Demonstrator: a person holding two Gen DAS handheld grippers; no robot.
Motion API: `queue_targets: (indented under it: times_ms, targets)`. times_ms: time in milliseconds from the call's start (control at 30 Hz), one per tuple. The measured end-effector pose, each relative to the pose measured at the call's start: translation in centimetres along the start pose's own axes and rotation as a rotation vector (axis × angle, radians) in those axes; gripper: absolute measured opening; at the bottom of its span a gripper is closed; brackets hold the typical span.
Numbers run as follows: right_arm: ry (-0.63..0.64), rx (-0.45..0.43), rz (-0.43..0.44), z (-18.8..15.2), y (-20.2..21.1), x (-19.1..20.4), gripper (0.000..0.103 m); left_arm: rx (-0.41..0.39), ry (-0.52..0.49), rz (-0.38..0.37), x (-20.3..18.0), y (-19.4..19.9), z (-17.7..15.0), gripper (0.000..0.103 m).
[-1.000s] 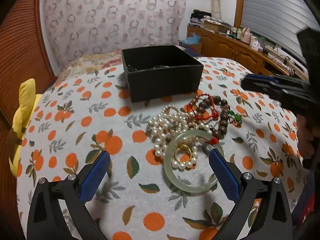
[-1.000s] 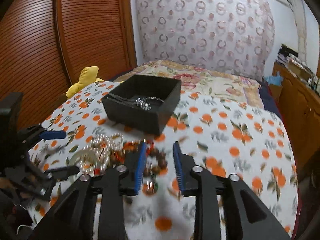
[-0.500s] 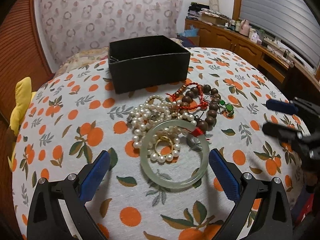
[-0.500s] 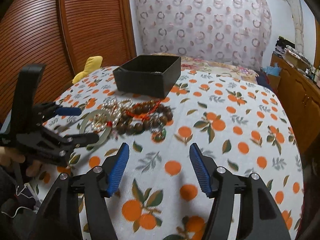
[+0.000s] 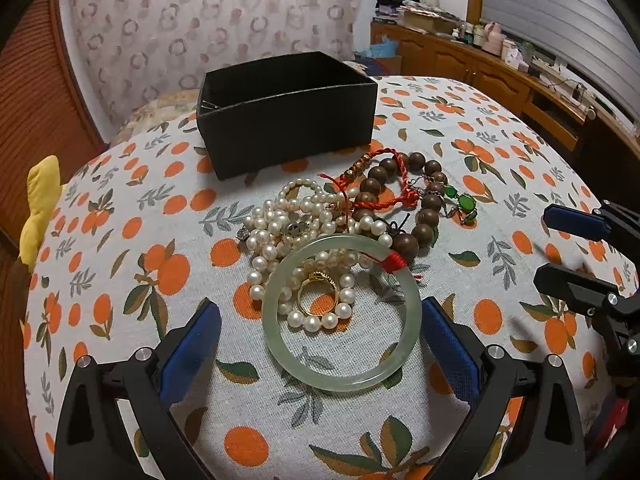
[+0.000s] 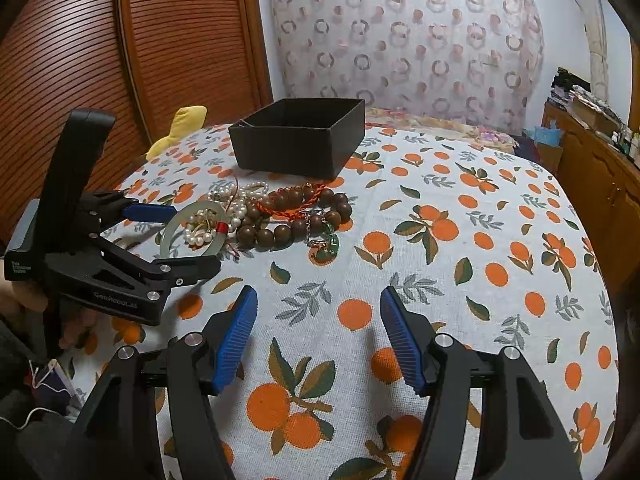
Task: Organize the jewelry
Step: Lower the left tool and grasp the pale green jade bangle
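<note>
- The surface (image 5: pixel 120 264), under an orange-print cloth, carries a black box (image 5: pixel 288 116) at the back, with the jewelry heaped just in front of it.
- The left gripper (image 5: pixel 320 344) tilts down over the heap, its fingers (image 5: pixel 192 348) spread wide on either side of the jade bangle (image 5: pixel 344 376), not touching it.
- The right gripper (image 6: pixel 316 340) hangs over bare cloth, well apart from the heap; its fingers have just been opening and hold nothing.
- Risk: the bangle rests on the pearl strand (image 5: pixel 280 232), touches a red tassel (image 5: pixel 394 261) and rings a gold ring (image 5: pixel 318 294); lifting it may drag those along, or the smooth jade could slip.
</note>
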State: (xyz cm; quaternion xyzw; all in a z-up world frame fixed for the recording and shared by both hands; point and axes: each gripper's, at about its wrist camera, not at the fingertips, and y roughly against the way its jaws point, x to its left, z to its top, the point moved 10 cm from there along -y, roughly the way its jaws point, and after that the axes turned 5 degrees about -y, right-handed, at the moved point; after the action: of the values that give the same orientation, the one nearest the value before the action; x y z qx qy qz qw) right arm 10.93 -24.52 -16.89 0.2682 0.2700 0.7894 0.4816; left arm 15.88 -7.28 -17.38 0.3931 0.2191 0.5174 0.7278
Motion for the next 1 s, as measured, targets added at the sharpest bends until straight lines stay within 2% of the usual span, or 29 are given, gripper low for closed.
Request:
queue_targets:
  times_ms: [267, 400, 467, 533, 867, 1000]
  targets:
    - [0.003, 0.001, -0.003, -0.1, 0.1, -0.1, 0.066, -0.012, -0.05, 0.051, -0.4, 0.3, 0.4, 0.096]
    - [0.006, 0.003, -0.005, -0.1, 0.1, 0.0, 0.066, -0.01, -0.042, 0.021, -0.5, 0.2, 0.5, 0.095]
    - [0.006, 0.006, -0.005, -0.1, 0.0, 0.0, 0.066, -0.03, -0.04, 0.001, -0.7, 0.6, 0.5, 0.088]
    - [0.008, 0.012, -0.007, -0.1, -0.1, 0.0, 0.066, -0.034, -0.033, -0.016, -0.9, 0.7, 0.4, 0.069]
    - [0.046, 0.028, -0.002, 1.4, -0.8, 0.5, 0.066, -0.143, 0.05, -0.06, 0.2, 4.1, 0.3, 0.069]
    - [0.044, 0.041, 0.007, 2.3, -1.6, 0.5, 0.066, -0.173, 0.071, -0.045, 1.2, 5.5, 0.1, 0.069]
